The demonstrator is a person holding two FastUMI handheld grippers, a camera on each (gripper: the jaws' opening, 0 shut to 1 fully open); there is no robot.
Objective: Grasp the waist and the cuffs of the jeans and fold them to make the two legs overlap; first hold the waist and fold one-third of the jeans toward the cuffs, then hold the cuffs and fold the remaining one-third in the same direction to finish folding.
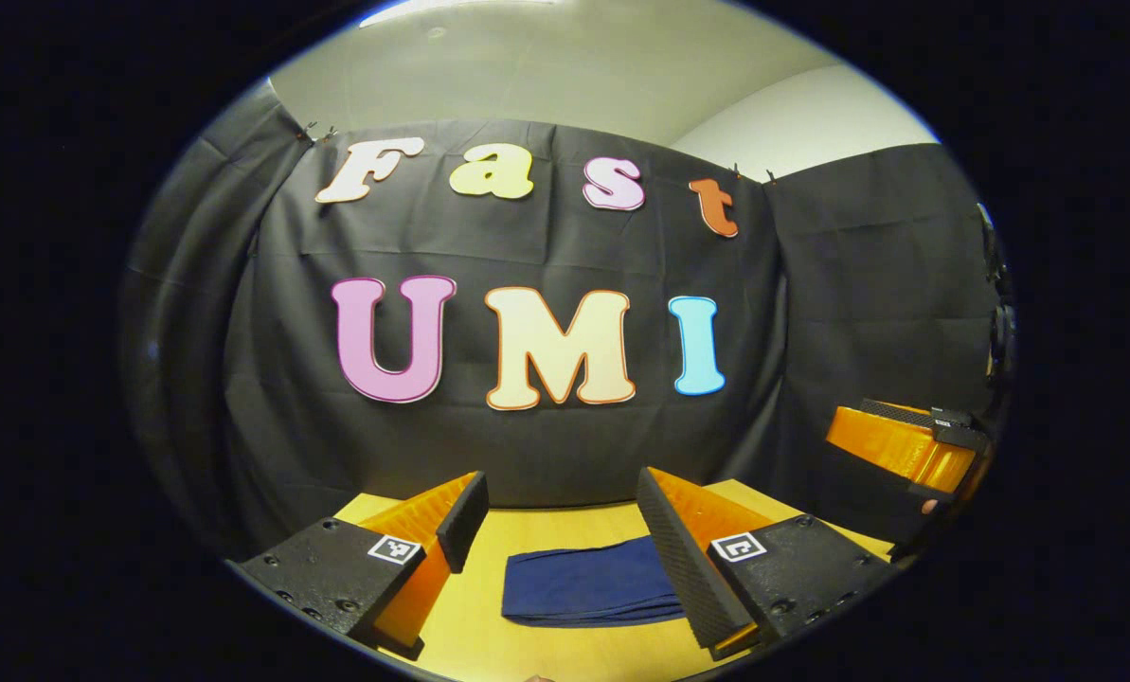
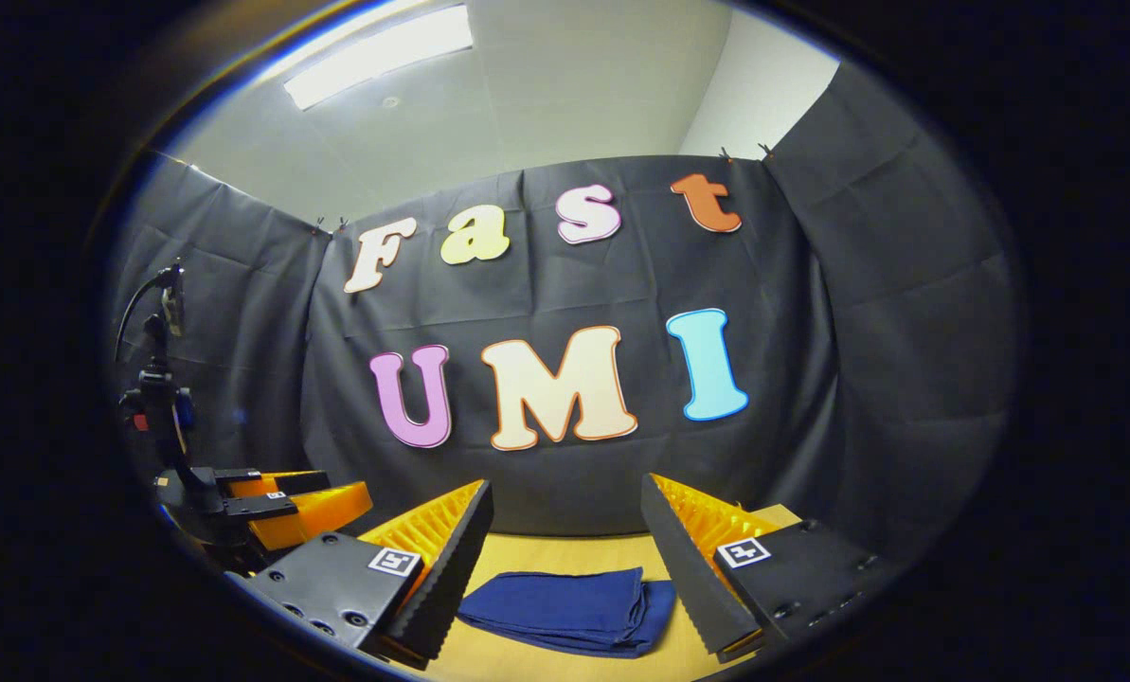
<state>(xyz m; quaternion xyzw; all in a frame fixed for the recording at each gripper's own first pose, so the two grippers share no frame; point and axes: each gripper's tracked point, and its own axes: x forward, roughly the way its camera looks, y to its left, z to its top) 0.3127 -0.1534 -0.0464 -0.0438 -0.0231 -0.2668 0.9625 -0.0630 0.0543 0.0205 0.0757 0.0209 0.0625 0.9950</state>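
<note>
Left gripper view had the jeans (image 1: 591, 593) folded compact on the table (image 1: 565, 530), so both grippers, left gripper (image 1: 560, 530) and right gripper (image 2: 566, 540), hung released above them, job seemingly done.

Left gripper (image 1: 561, 516): both fingers spread wide apart, nothing between them, held up off the surface below and pointing level toward the back wall. Jaws touch nothing.

Right gripper (image 2: 566, 521): fingers likewise parted wide, nothing clamped, raised and aimed forward, tilted slightly.

In the left gripper view the right gripper (image 1: 905, 445) sits at the far right edge, with a fingertip of the hand holding it just visible beneath. In the right gripper view the left gripper (image 2: 271, 507) sits at the lower left, level.
</note>
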